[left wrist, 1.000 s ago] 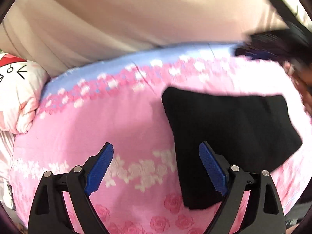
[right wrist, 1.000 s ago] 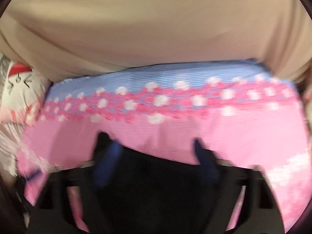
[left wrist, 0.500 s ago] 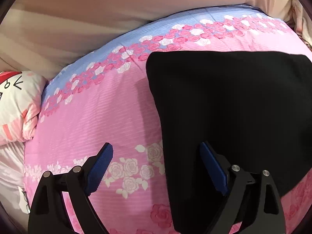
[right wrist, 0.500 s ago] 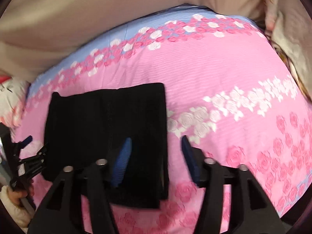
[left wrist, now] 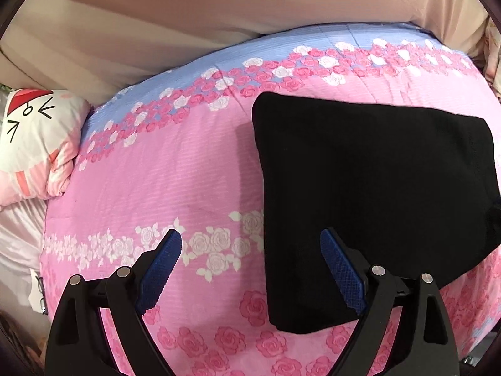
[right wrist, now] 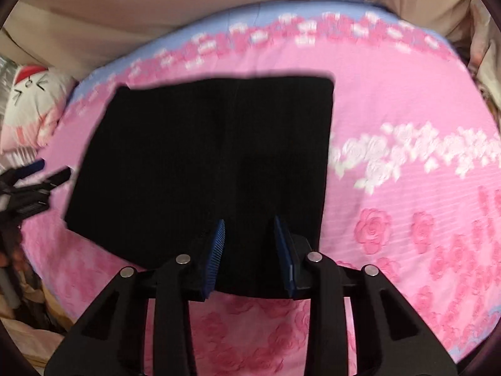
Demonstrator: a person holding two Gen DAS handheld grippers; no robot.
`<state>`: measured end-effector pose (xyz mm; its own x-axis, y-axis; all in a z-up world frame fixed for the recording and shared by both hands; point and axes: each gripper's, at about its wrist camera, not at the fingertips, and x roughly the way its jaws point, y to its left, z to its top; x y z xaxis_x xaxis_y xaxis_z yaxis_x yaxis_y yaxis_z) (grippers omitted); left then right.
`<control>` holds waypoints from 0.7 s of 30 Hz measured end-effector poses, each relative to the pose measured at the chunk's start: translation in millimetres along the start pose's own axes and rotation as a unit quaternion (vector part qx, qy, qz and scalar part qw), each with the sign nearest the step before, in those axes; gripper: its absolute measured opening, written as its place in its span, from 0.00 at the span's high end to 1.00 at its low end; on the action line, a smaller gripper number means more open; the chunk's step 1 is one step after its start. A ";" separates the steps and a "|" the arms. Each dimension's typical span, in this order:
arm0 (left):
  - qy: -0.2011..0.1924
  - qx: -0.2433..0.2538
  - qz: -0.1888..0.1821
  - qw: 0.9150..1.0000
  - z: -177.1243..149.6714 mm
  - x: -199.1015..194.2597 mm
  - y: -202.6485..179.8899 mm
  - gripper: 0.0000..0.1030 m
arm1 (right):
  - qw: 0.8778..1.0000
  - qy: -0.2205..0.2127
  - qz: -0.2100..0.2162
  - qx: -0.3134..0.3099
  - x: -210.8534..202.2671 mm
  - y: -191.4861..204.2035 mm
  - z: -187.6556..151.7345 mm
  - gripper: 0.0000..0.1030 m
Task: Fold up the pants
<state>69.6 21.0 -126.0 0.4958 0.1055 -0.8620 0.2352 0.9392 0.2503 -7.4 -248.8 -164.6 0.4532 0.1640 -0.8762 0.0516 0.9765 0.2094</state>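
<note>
The black pants [left wrist: 372, 194] lie folded in a flat rectangle on the pink rose-print bed cover [left wrist: 175, 169]. My left gripper [left wrist: 250, 241] is wide open and empty, above the cover by the pants' left edge, its right finger over the fabric. In the right wrist view the pants [right wrist: 206, 156] fill the middle. My right gripper [right wrist: 249, 232] hovers over their near edge with the jaws partly closed and nothing between the pads. The left gripper [right wrist: 40, 169] shows at the far left of that view.
A white cartoon-face pillow [left wrist: 34, 138] lies at the bed's left end. A beige padded headboard or wall [left wrist: 219, 9] runs along the far side. The cover's blue band [left wrist: 281, 50] runs along the far edge. Clutter sits beyond the bed's right corner [right wrist: 488, 56].
Both grippers have pulled back from the pants. The right gripper has shifted left over the pants' near edge and its jaws have narrowed. The folded pants lie still.
</note>
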 end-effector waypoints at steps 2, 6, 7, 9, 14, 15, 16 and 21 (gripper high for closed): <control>0.007 0.002 -0.004 1.000 -3.4 3.9 -2.3 0.15 | 1.000 0.007 -0.004 -0.011 -4.9 4.2 6.6 0.69; 0.033 -0.020 -0.024 0.999 -11.2 10.1 5.5 0.15 | 0.995 -0.044 0.018 0.090 -43.6 -26.8 7.1 0.12; 0.030 -0.053 -0.064 0.996 -15.2 6.6 16.3 0.13 | 0.992 -0.054 0.028 0.114 -47.7 -38.3 2.5 0.10; 0.039 -0.108 -0.143 0.983 -23.7 8.9 33.5 0.11 | 0.984 -0.021 0.071 0.159 -38.2 -62.3 -9.1 0.10; 0.106 -0.211 -0.236 0.943 -51.0 49.4 53.1 0.11 | 0.968 0.016 0.116 0.221 -8.6 -79.8 -34.4 0.10; 0.104 -0.218 -0.245 0.939 -52.2 51.0 53.2 0.11 | 0.964 0.019 0.131 0.230 -3.9 -78.8 -36.1 0.10; 0.102 -0.220 -0.256 0.936 -52.1 52.3 51.2 0.11 | 0.960 0.019 0.141 0.240 -0.2 -77.1 -38.5 0.10; 0.107 -0.189 -0.292 0.931 -41.6 62.1 28.9 0.10 | 0.957 0.010 0.158 0.244 4.8 -71.2 -30.2 0.10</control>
<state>72.4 68.3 -190.6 0.1872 -0.4347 -0.8809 0.0811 0.9006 -0.4271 -35.8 -313.3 -196.9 0.4985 0.4480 -0.7422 0.3260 0.6965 0.6393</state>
